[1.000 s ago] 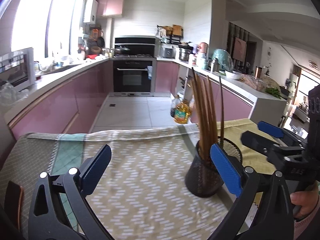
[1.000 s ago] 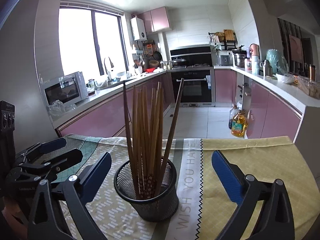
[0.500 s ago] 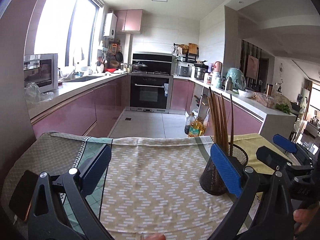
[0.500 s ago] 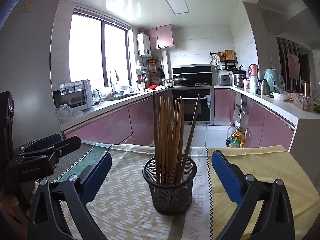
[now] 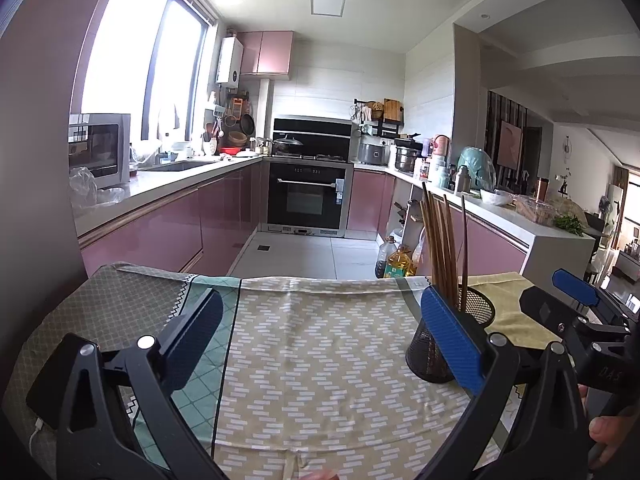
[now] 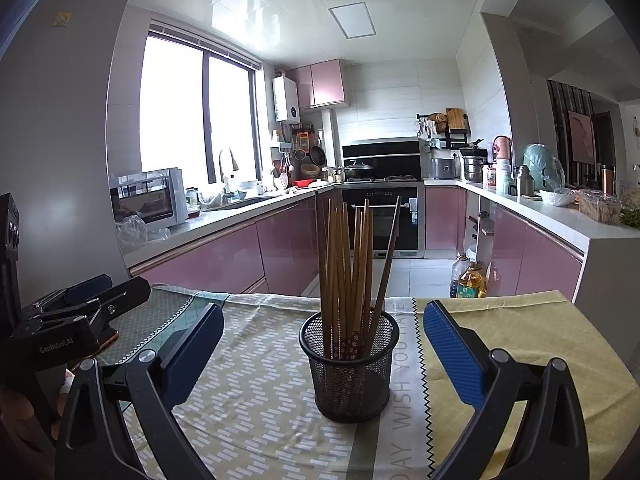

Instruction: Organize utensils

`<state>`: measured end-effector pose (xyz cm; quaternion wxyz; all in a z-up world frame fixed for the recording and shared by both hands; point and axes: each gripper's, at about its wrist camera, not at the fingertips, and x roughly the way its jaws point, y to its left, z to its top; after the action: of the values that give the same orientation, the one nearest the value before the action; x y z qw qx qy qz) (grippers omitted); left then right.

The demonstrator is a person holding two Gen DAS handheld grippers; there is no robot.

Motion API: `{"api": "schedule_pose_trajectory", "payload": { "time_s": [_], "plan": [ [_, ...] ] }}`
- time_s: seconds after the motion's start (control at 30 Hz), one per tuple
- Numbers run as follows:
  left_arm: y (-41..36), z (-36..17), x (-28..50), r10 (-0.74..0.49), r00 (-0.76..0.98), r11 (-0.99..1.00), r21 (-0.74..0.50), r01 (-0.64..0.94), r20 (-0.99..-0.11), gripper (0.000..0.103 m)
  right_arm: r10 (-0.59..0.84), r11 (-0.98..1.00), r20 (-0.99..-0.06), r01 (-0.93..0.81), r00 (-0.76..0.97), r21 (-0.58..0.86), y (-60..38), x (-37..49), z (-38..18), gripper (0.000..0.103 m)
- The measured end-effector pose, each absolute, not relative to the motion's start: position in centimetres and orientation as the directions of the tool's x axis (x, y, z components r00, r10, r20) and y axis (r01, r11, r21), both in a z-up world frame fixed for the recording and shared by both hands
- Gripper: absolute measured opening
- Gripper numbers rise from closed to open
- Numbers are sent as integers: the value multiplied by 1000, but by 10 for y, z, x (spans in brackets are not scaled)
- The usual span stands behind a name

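Left wrist: left gripper (image 5: 326,342) spread wide, empty, over bare tablecloth (image 5: 320,344); mesh holder (image 5: 450,344) with chopsticks (image 5: 442,248) off right, base hidden behind blue pad. Right wrist: right gripper (image 6: 320,354) agape, empty, holder centred between pads, untouched; nudging rim risks tipping it; chopstick count unclear.

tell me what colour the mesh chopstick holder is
Black, holding brown chopsticks; the mesh holder shows best in the right wrist view.
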<state>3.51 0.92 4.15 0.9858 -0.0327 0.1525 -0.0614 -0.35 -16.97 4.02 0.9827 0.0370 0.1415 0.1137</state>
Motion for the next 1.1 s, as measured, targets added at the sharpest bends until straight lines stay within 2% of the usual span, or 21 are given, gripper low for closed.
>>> {"api": "schedule_pose_trajectory", "payload": {
  "time_s": [1.1],
  "plan": [
    [4, 43, 25, -137, 947, 990, -68, 123, -292, 98, 222, 973, -276, -197, 935, 116, -170, -11, 39, 97]
  ]
}}
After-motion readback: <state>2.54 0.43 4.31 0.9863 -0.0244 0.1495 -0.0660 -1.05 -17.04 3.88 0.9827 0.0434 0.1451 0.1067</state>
